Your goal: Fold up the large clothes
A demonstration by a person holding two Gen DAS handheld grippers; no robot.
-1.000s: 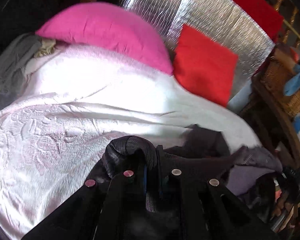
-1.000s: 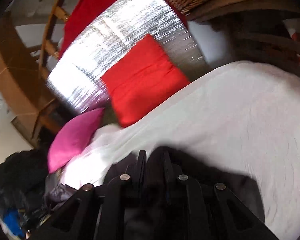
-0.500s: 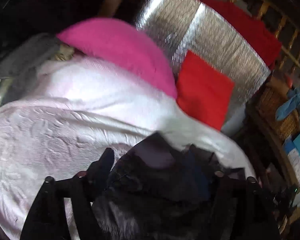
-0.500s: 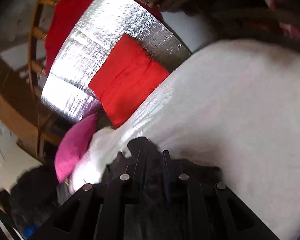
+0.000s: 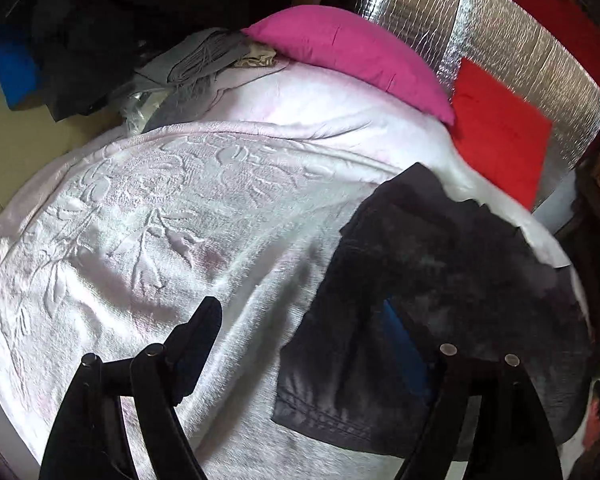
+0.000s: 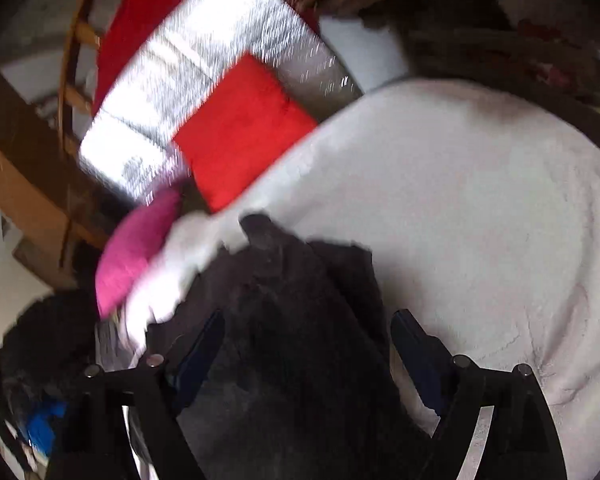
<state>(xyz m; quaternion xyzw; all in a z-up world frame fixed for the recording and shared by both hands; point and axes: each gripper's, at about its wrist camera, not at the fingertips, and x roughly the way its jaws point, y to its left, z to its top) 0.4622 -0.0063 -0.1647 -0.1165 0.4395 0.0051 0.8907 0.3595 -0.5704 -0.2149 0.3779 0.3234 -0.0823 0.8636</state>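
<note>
Your left gripper (image 5: 300,340) and right gripper (image 6: 308,344) both gape, released, over the crumpled dark denim garment (image 5: 440,280) (blurred, perhaps jeans) on the pale embossed bedspread (image 5: 160,208).

So the garment (image 5: 440,280) is lying on the blanket (image 5: 180,220), over toward the right side of the bed. Two pillows (image 5: 352,52) sit side by side at the head, propped against a padded panel (image 5: 500,28). There's a heap of clothes (image 5: 192,64) off the far left corner.
</note>
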